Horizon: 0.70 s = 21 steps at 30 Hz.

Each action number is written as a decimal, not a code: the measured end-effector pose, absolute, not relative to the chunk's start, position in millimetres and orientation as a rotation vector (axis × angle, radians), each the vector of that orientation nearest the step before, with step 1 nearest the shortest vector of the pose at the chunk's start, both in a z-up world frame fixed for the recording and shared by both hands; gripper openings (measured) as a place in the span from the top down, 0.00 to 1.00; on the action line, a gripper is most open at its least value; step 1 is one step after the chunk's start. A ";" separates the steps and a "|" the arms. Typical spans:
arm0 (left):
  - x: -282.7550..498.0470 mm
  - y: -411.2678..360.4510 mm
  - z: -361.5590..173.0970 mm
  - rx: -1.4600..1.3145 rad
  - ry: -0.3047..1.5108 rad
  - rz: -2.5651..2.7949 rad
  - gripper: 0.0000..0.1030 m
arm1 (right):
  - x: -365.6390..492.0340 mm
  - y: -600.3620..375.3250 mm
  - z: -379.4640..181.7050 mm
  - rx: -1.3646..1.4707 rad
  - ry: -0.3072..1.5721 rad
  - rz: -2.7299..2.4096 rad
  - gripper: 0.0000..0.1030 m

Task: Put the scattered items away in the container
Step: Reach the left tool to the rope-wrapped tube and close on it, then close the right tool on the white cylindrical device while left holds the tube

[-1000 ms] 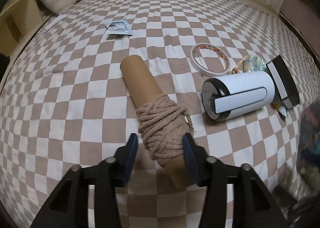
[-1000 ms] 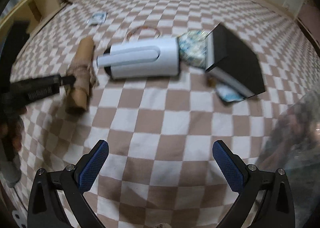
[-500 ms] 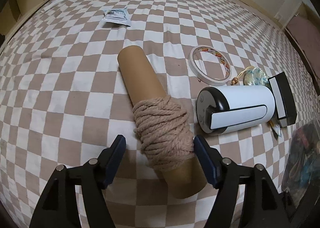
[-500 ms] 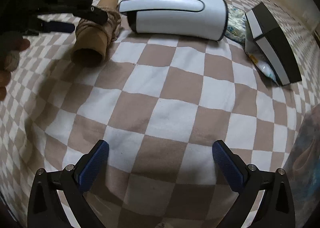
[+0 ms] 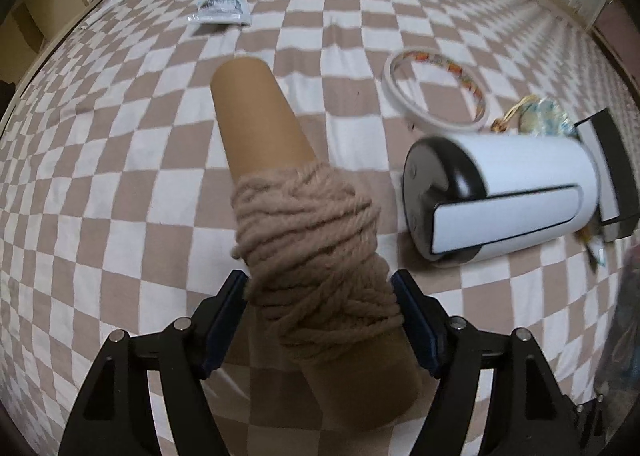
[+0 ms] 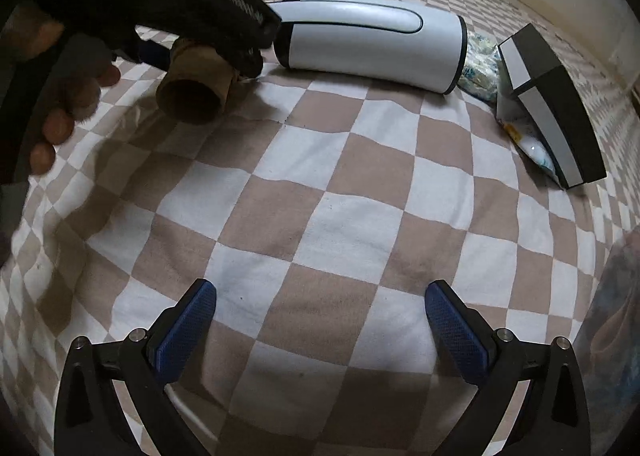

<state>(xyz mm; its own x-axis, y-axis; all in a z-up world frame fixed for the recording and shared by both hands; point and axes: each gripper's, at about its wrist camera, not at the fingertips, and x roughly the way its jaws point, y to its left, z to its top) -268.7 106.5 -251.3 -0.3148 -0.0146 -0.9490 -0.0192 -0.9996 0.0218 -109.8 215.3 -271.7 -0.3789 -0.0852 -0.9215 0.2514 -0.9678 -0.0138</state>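
— Cardboard tube (image 5: 276, 160) with beige rope (image 5: 316, 252) wound around its near half: why is the left gripper (image 5: 320, 320) placed like this?

— It straddles the rope part. The jaws have just been opening, and now the rope bundle sits between the blue pads, very close to both; I judge they do not yet press on it. The rope is thick and soft, so I think it gives a better hold than the smooth tube.

— What is around it?

— To the right of this claw lies a glossy white cylinder device (image 5: 500, 200) with a black end, and beyond it a thin tape ring (image 5: 434, 88). All rest on the checked bed sheet (image 5: 120, 176).

— And the right gripper (image 6: 320, 320)?

— Its jaws stand wide apart with nothing between them, above bare sheet. A container I cannot clearly identify.
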 end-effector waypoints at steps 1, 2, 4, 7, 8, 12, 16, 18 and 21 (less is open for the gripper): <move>-268.5 107.6 -253.1 -1.837 0.054 2.548 0.29 | -110.6 216.2 -271.7 1.624 0.222 -2.436 0.00; -268.3 108.4 -254.6 -1.836 0.062 2.552 0.29 | -110.9 216.9 -271.3 1.627 0.222 -2.434 0.00; -268.2 105.8 -252.5 -1.818 0.075 2.559 0.29 | -111.5 218.4 -270.5 1.632 0.222 -2.429 0.00; -269.0 99.0 -248.6 -1.800 0.094 2.565 0.30 | -114.9 220.5 -267.2 1.651 0.228 -2.414 0.00; -269.3 96.5 -247.2 -1.794 0.098 2.568 0.34 | -116.4 221.2 -265.1 1.654 0.233 -2.407 0.00; -271.2 78.8 -239.0 -1.769 0.074 2.585 0.38 | -124.4 230.6 -248.5 1.606 0.272 -2.459 0.00; -273.4 57.6 -232.9 -1.737 0.133 2.629 0.38 | -148.6 260.7 -219.2 1.544 0.149 -2.587 0.00; -274.3 47.5 -233.0 -1.723 0.110 2.625 0.38 | -165.7 273.7 -203.7 1.517 0.037 -2.618 0.00; -276.0 37.8 -233.0 -1.709 0.044 2.606 0.37 | -175.6 263.2 -193.8 1.463 -0.042 -2.642 0.00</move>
<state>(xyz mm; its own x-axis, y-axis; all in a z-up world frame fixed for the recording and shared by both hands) -276.0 37.8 -233.0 -0.3982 0.0054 -0.9173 -0.0363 -0.9993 0.0098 -175.6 263.2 -193.8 -0.5253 -0.1193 -0.8425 0.0924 -0.9923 0.0829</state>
